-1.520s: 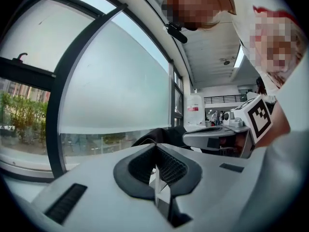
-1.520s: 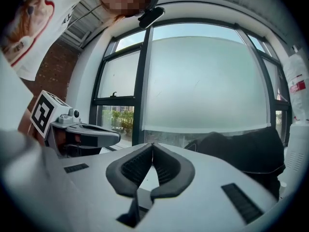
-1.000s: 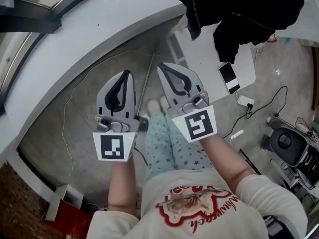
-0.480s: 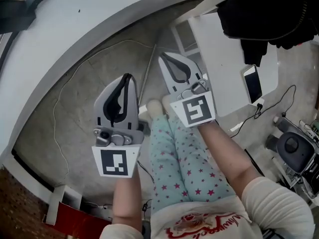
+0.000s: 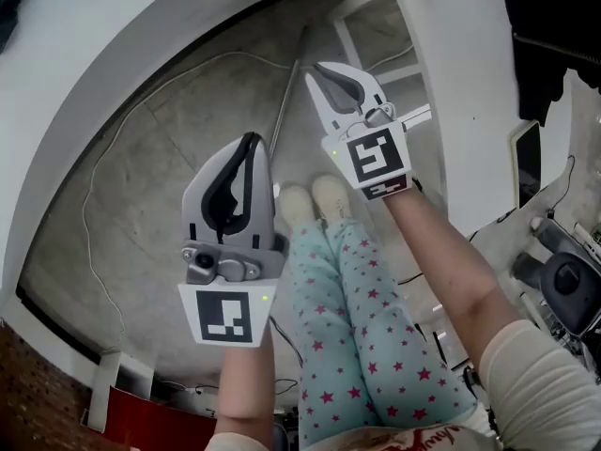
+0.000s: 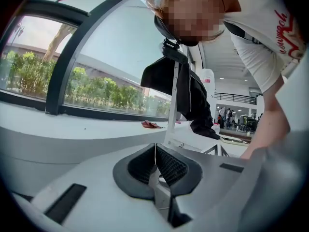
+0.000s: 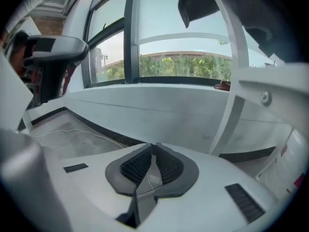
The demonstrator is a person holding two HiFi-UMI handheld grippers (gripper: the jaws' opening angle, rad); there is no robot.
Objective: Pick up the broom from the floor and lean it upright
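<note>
You held the grey-and-white left gripper and right gripper clenched, empty — aimed, likely, at the thin metal broom handle lying at twelve o'clock.

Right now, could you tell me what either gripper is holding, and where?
Nothing is held. Both the left gripper and right gripper are shut and empty; the broom lies on the floor.
</note>
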